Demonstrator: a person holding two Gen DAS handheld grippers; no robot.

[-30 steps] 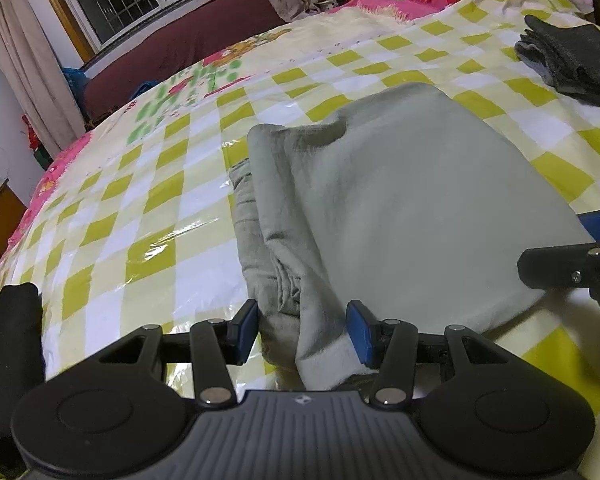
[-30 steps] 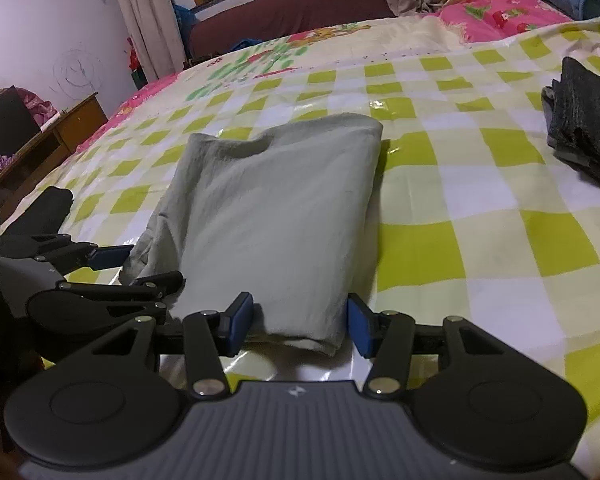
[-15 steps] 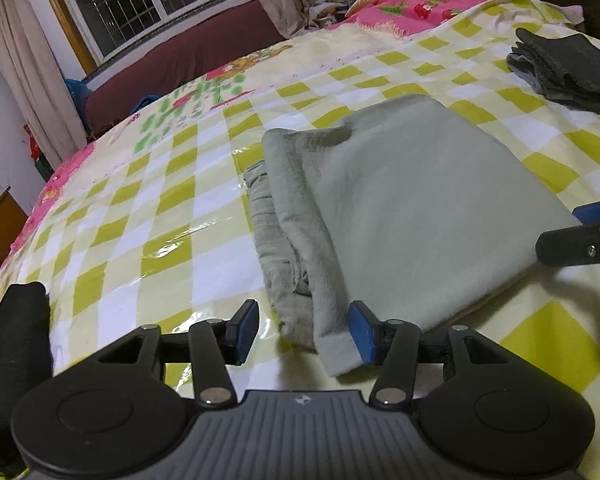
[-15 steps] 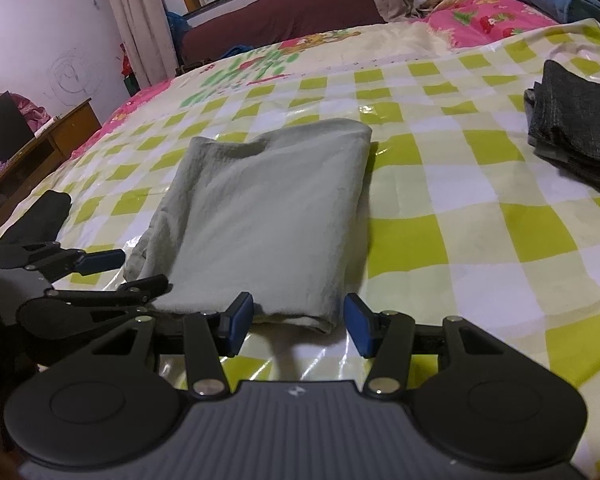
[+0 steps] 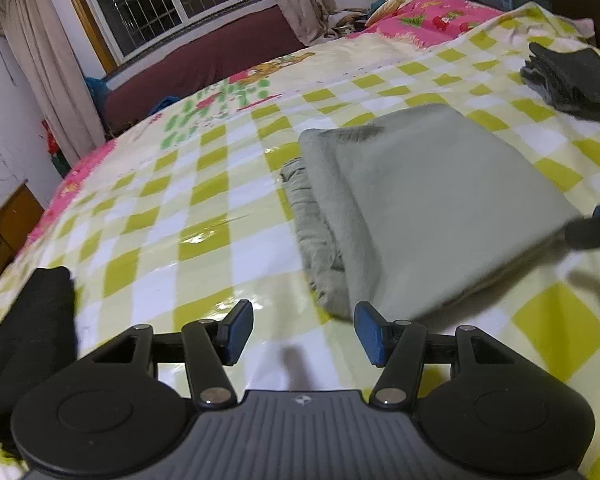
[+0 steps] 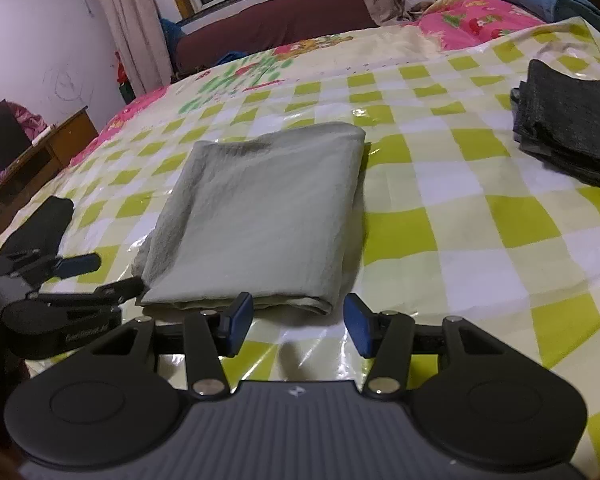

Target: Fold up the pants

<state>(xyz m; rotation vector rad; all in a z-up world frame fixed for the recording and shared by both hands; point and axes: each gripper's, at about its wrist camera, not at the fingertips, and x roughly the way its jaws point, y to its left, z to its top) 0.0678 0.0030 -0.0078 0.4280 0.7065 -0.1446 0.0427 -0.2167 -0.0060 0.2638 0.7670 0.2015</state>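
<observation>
Change: both tongs are backing off the pants; left tongs [image 5: 303,334] have just been opening, nothing between them.
Right tongs [image 6: 298,324]: standing open, empty.
Pants [image 6: 260,216]: lying folded on the bed [image 6: 460,208].

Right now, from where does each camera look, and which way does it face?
Left wrist: sits on the left gripper, facing the folded grey-green pants from their left; its open jaws show.
Right wrist: sits on the right gripper, facing the pants' near edge; the left gripper shows at its left.
Shared: pants, yellow-checked plastic bed cover, dark folded clothes.
</observation>
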